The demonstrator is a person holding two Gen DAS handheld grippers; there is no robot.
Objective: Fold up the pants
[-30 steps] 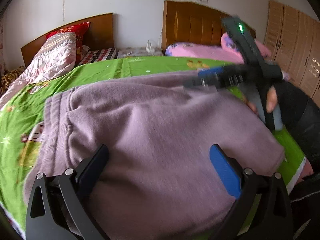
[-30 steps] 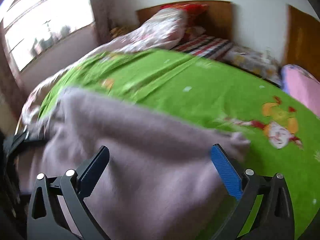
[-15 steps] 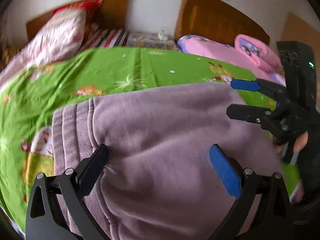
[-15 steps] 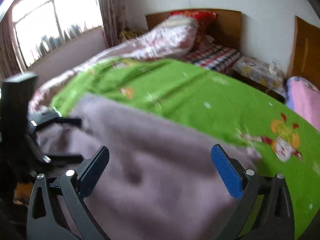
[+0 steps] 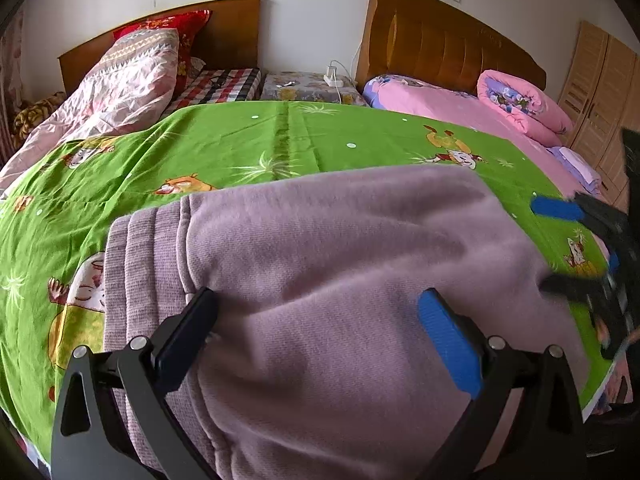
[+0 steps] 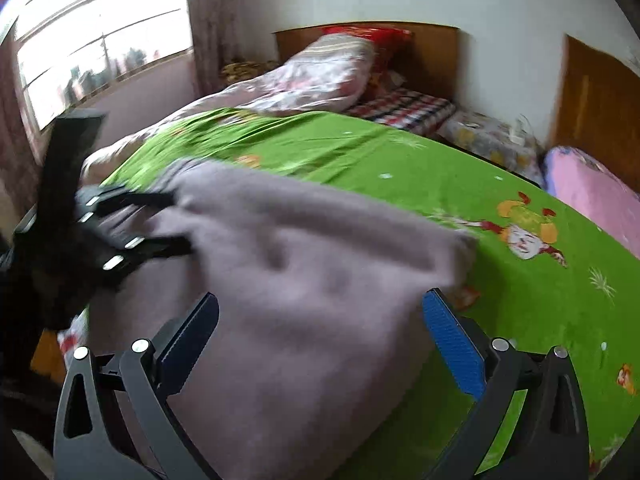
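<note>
Mauve knit pants (image 5: 340, 248) lie folded in a thick stack on the green cartoon sheet (image 5: 240, 144), with the ribbed waistband (image 5: 136, 264) at the left end. My left gripper (image 5: 318, 320) hovers open just above the near part of the stack and holds nothing. In the right wrist view the pants (image 6: 304, 256) are blurred, and my right gripper (image 6: 320, 324) is open over their near right end. At the stack's right edge, the right gripper (image 5: 540, 244) has its jaws spread and empty. The left gripper (image 6: 180, 222) appears open by the waistband end.
A pink-white quilt (image 5: 132, 76) and a red pillow (image 5: 176, 28) sit at the bed's head. A second bed with a rolled pink quilt (image 5: 520, 100) lies to the right, beside a wooden wardrobe (image 5: 600, 92). A window (image 6: 100, 40) is to the left. The sheet's near edge (image 5: 600, 384) drops off.
The right gripper has swung from above the pants' far right side out to their right edge and lower. The left gripper stays open over the stack; neither holds cloth.
</note>
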